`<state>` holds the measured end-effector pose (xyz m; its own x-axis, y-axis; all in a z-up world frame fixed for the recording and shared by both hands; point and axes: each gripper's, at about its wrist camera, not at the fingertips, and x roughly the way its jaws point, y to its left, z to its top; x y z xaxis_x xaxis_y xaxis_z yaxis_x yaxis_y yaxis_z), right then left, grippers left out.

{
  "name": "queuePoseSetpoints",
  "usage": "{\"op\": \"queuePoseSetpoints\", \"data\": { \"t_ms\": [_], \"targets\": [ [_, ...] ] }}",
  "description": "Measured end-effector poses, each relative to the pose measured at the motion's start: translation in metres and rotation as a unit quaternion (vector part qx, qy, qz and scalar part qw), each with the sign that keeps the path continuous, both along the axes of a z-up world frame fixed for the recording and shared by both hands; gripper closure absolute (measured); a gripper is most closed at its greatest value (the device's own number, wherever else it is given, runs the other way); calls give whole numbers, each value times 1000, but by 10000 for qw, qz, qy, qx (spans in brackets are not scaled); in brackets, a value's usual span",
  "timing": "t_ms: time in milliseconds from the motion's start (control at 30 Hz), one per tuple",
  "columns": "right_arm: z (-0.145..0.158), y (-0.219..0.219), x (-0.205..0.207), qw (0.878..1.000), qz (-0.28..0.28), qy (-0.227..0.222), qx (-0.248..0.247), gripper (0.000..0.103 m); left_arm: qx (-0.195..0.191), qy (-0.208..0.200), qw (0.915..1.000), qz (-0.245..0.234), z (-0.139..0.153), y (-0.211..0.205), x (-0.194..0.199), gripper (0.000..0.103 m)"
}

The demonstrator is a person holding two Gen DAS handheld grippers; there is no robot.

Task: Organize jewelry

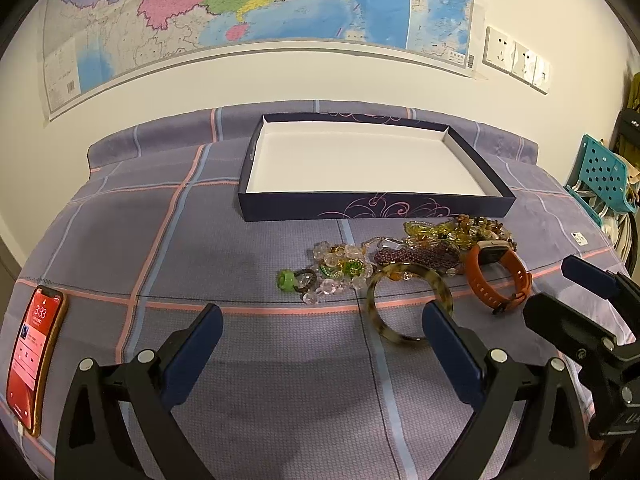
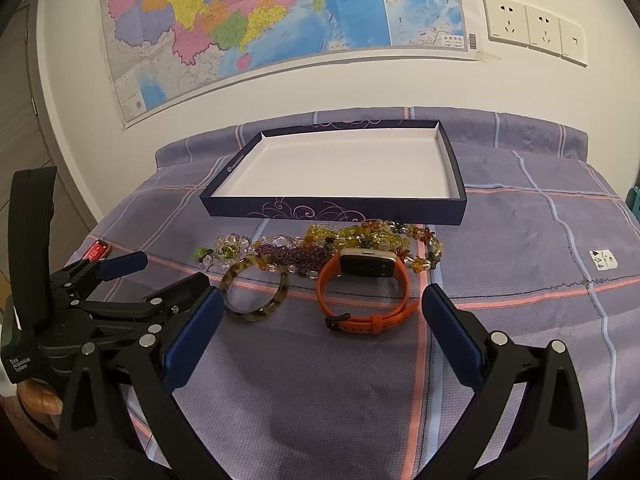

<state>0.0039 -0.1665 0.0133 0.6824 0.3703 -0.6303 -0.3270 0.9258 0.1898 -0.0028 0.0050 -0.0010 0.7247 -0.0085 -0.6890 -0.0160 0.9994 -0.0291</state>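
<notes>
Jewelry pile (image 2: 320, 250) sits on the bed (image 2: 520, 280), just in front of the box (image 2: 336, 210) near wall. Pile: beads (image 2: 372, 238) in yellow/amber at back right, purple strand (image 2: 296, 254) mid, clear and green beads (image 1: 340, 266) left, green ring (image 1: 286, 279) at far left edge. Bangle (image 2: 256, 290) lies flat at front left, its far rim touching the beads. Orange watch (image 2: 362, 290) stands on its strap at front right, just beside the bangle, face toward the box.

Box: shallow, dark blue, white inside, nothing in it. Its near wall is just beyond the beads.

Left tongs (image 1: 322, 322) wide open, holding nothing; right finger overlaps the bangle's near rim in the left view, contact can't tell. Right tongs (image 2: 322, 312) wide open, holding nothing, watch framed between the fingers.

Surface: purple plaid bedspread, soft, slight creases. Phone (image 1: 34, 356) with red screen at the left edge, cable plugged in. Small white tag (image 2: 604, 260) on the cloth to the right.

Room: white wall right behind the bed, map (image 2: 280, 20) taped to it, sockets (image 2: 532, 28) right of the map. Teal rack (image 1: 604, 172) past the bed's right edge.

Open cloth left of the pile and right of the watch.
</notes>
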Motion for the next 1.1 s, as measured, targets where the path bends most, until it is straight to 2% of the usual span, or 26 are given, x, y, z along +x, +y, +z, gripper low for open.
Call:
{"op": "queuePoseSetpoints", "data": {
  "t_ms": [1100],
  "targets": [
    [-6,-3,6,9996,39,197,191,6,25,-7,10000,0,-3,-2,-1,7]
  ]
}}
